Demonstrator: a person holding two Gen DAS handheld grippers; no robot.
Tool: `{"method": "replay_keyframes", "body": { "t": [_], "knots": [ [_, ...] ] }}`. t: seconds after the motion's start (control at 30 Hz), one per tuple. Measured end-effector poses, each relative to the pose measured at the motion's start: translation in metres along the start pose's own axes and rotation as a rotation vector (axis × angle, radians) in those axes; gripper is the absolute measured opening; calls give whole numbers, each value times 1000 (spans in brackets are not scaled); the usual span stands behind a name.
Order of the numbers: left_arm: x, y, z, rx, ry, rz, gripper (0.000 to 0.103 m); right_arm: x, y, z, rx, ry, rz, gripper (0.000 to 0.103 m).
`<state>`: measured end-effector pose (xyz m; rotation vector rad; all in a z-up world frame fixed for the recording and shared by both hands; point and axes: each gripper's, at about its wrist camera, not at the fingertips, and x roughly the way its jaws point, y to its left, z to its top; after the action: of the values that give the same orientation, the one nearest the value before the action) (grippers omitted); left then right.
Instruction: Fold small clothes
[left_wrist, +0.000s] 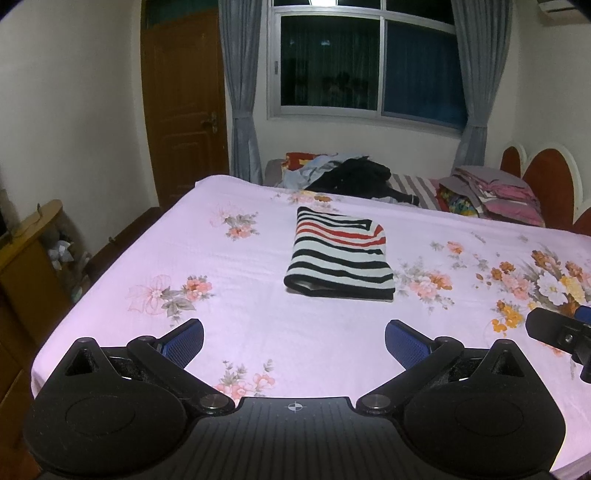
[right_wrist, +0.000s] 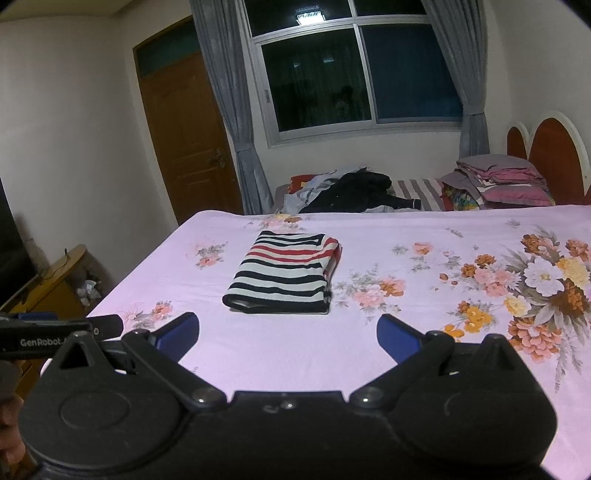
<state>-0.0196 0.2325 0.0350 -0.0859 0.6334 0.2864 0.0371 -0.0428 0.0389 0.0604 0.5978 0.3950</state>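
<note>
You've got the left gripper (left_wrist: 294, 341) and right gripper (right_wrist: 288, 334) hovering level side by side, jaws spread wide and empty, short of the folded striped top (left_wrist: 341, 264) on the bed (left_wrist: 258, 332).

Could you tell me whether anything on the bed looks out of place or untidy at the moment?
The striped garment lies neatly folded on the floral sheet, and both grippers hang open and empty. The only untidy spot is the loose heap of dark and light clothes beyond the bed's far edge, beside stacked pillows.
</note>
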Motion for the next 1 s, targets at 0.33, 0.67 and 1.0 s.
{"method": "replay_keyframes", "body": {
  "t": [0.33, 0.67, 1.0],
  "knots": [
    [11, 1, 1, 3, 21, -9, 103, 11, 3, -1, 8, 22, -4, 103],
    [21, 3, 6, 3, 26, -19, 103, 20, 5, 1, 14, 32, -15, 103],
    [57, 8, -1, 5, 28, -112, 103, 48, 0, -5, 37, 89, -33, 103]
  ]
}}
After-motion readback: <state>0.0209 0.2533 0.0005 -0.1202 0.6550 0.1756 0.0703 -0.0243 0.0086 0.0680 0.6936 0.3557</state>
